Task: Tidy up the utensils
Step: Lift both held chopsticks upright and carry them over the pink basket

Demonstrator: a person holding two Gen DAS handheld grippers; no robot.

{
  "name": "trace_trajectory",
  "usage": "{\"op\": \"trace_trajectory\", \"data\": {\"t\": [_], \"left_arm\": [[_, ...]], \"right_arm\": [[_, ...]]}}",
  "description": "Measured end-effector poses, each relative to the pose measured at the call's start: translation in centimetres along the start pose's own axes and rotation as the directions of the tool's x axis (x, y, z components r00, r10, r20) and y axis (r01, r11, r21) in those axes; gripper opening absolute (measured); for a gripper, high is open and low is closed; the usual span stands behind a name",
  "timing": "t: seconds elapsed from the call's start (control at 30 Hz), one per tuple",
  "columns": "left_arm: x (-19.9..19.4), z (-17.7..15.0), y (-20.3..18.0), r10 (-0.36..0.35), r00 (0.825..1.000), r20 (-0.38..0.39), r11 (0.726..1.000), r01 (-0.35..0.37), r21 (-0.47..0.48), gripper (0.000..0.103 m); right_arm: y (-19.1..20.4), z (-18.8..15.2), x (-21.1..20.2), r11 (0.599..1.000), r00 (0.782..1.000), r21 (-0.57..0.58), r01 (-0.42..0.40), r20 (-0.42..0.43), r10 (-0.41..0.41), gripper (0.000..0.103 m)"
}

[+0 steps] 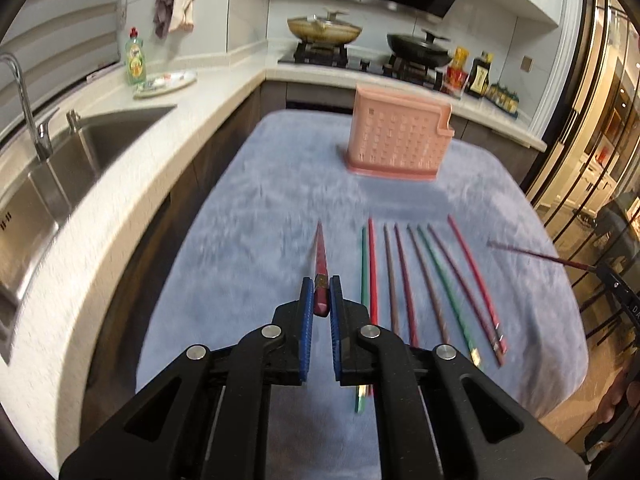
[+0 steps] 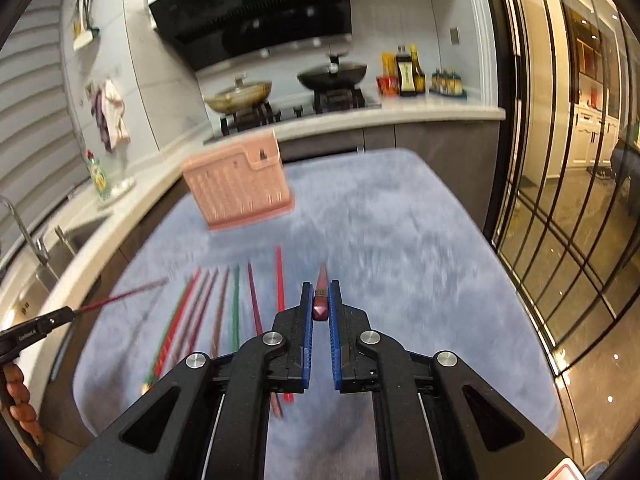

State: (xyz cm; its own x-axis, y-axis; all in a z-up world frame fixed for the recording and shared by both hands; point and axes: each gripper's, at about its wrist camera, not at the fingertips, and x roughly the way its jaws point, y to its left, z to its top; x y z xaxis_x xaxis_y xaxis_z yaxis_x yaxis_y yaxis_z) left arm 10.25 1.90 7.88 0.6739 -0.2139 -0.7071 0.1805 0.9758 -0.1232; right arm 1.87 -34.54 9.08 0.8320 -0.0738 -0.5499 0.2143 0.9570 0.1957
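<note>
My left gripper [image 1: 321, 294] is shut on a red chopstick [image 1: 320, 258] and holds it above the blue cloth [image 1: 260, 200], pointing toward the pink utensil holder [image 1: 396, 136]. My right gripper [image 2: 321, 300] is shut on a dark red chopstick [image 2: 321, 280]; it also shows at the right edge of the left wrist view [image 1: 536, 256]. Several red, green and brown chopsticks [image 1: 420, 280] lie side by side on the cloth. The holder [image 2: 240, 184] stands at the cloth's far side. The left gripper and its chopstick [image 2: 120, 296] show at the left of the right wrist view.
A steel sink [image 1: 60, 168] with tap sits on the counter at the left. A dish soap bottle [image 1: 135, 58] and plate stand behind it. The stove with two pans [image 1: 324, 30] is at the back. Glass doors [image 2: 560, 200] line the right.
</note>
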Motion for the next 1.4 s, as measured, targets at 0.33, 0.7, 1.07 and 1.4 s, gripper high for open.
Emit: {"op": "trace_trajectory", "data": {"t": [0.33,0.7,1.07,1.4], "left_arm": [[-1.1,11.6,-2.1,-0.014,0.986,0.168,1.000,0.011,0.019,0.007],[-2.1,23.8,-5.9,-0.036,0.915,0.401,0.999,0.037,0.006,0.007],[3.4,30.5,-8.1,-0.015,0.885,0.466,1.000,0.019,-0.005,0.007],[11.1,27.7,-7.0,-0.018,0.941,0.339,1.000,0.022,-0.009,0.007]], "right_arm": [[2.4,10.7,1.6,0.997,0.988,-0.002,-0.071,0.137,0.070,0.007],[5.7,21.6,5.8,0.986,0.941,0.019,-0.164,0.302,0.151,0.007],[7.8,27.7,13.3,0.967,0.922,0.091,-0.237,0.334,0.195,0.007],[8.7,23.8,20.7,0.977,0.961,0.072,-0.200,0.209,0.181,0.007]]}}
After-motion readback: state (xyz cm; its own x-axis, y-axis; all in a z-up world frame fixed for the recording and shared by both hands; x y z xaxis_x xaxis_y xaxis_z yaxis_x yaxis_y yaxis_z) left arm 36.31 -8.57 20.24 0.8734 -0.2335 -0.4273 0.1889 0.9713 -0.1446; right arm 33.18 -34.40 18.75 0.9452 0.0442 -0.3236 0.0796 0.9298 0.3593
